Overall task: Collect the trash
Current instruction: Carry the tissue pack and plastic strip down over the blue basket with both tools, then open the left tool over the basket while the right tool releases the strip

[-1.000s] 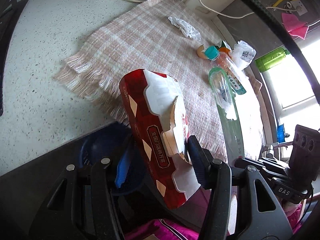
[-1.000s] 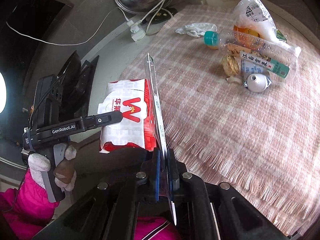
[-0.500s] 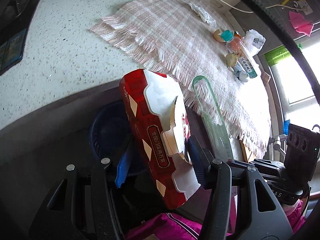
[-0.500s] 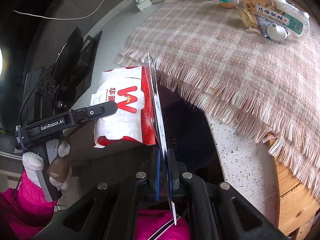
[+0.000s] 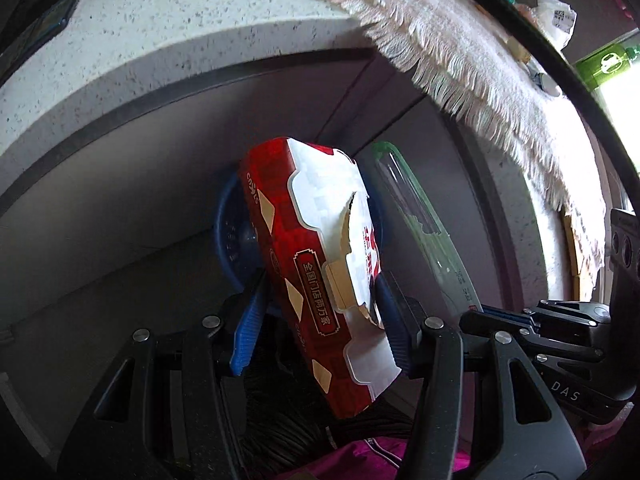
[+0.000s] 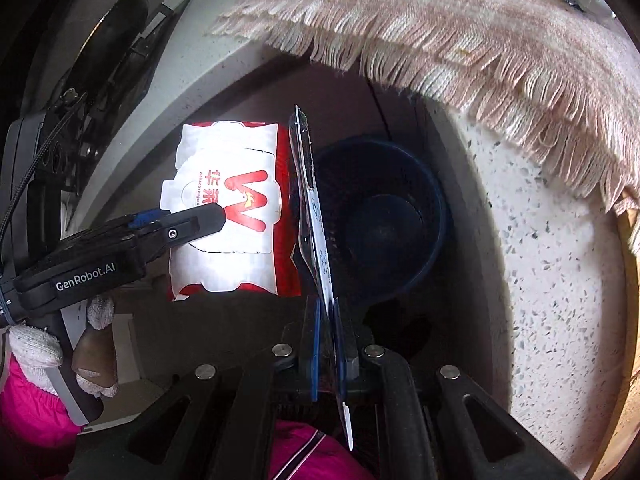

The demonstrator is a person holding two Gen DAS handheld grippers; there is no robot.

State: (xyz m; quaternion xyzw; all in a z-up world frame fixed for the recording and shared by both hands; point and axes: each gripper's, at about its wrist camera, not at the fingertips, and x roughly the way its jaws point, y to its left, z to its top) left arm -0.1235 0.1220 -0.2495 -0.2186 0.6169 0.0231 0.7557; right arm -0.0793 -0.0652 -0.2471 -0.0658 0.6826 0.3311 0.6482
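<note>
A red and white cardboard box [image 5: 320, 264] sits clamped between the blue pads of my left gripper [image 5: 320, 300], over a dark blue bin [image 5: 232, 232] on the floor. From the right wrist the same box [image 6: 228, 208] shows its white face, with a left finger [image 6: 200, 220] across it. My right gripper [image 6: 326, 312] is shut on a thin clear plastic blister pack [image 6: 312, 200], held edge-on just left of the bin's rim [image 6: 436, 200]. In the left wrist view the pack [image 5: 416, 216] stands right of the box.
A speckled white countertop [image 6: 540, 260] curves above and to the right of the bin, with a fringed pink plaid cloth [image 6: 440, 20] hanging over its edge. A gloved hand [image 6: 36, 352] and pink sleeve hold the left gripper. Grey cabinet fronts stand behind the bin.
Both grippers have sunk from above the cloth, past the counter's edge, to just over the bin. The bottles and wrappers on the cloth have slid out of view. Both grips are unchanged.
</note>
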